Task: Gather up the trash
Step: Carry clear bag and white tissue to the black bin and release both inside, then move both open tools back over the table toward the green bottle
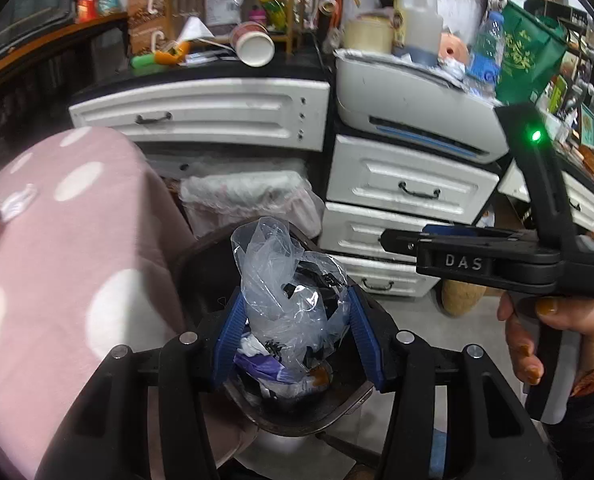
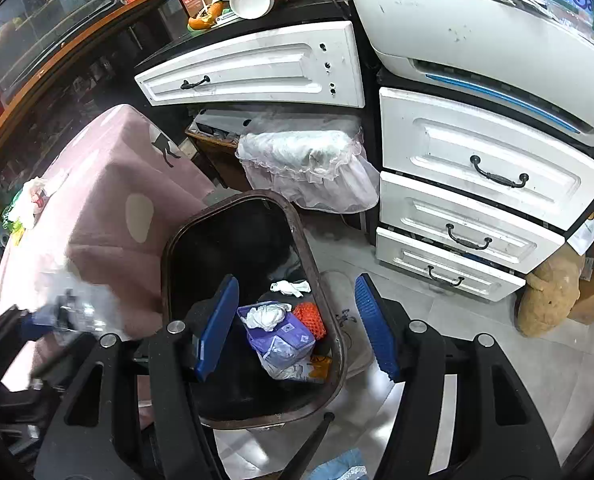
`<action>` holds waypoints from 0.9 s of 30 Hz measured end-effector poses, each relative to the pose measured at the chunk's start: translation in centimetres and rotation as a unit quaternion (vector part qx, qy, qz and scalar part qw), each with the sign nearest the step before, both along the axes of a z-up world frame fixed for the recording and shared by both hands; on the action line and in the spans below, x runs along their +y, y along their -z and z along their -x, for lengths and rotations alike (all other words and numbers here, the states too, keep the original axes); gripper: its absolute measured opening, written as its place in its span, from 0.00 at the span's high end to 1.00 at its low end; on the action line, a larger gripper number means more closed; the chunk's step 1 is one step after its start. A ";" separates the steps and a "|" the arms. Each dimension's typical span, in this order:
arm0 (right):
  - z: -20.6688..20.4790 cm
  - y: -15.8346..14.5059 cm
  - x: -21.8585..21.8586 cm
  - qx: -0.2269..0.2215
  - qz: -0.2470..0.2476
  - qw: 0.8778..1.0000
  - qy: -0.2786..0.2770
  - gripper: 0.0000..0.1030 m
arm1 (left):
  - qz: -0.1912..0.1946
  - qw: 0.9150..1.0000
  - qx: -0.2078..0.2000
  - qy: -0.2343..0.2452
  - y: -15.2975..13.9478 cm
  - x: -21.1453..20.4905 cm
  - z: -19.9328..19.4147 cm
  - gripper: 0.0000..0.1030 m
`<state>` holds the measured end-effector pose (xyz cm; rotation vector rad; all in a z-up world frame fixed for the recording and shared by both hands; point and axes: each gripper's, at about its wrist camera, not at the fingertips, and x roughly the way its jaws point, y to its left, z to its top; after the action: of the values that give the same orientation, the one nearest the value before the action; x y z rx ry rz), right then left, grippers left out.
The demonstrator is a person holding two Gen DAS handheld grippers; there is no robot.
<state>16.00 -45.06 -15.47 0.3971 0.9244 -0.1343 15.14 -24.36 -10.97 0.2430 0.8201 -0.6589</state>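
"DAS" readable on right gripper [image 1: 401,246], jaws spread, empty; left gripper [image 1: 297,336] clamps clear plastic bag [image 1: 285,280] above bin [image 2: 177,248]; tiled floor [image 2: 477,340], probably.

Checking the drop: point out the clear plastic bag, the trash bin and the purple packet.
clear plastic bag [image 1: 293,284], left wrist view, crumpled middle between the pads.
trash bin [image 2: 297,220], right wrist view, far right rim.
purple packet [image 2: 287,338], right wrist view, its top face inside the bin.
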 end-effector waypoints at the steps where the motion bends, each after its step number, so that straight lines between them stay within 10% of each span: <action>1: 0.1 0.0 -0.1 0.000 -0.001 1.000 0.001 0.41 | -0.004 1.000 0.002 0.002 0.4 -0.3 -0.2 0.51; 10: 0.3 0.6 -1.0 0.001 -0.015 1.000 0.013 0.41 | -0.037 0.999 0.027 0.006 3.4 -2.0 -1.9 0.49; 15: 0.4 0.7 -1.2 0.001 -0.019 1.000 0.016 0.41 | -0.063 0.997 0.034 0.010 4.8 -3.0 -2.0 0.13; 27: 0.3 0.7 -1.1 -0.001 -0.018 1.000 0.018 0.29 | -0.016 0.997 0.071 0.019 3.6 -1.0 -0.1 0.06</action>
<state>15.69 -46.16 -16.20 0.4466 0.9188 -0.1511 15.26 -25.37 -14.59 0.2437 0.9648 -0.7041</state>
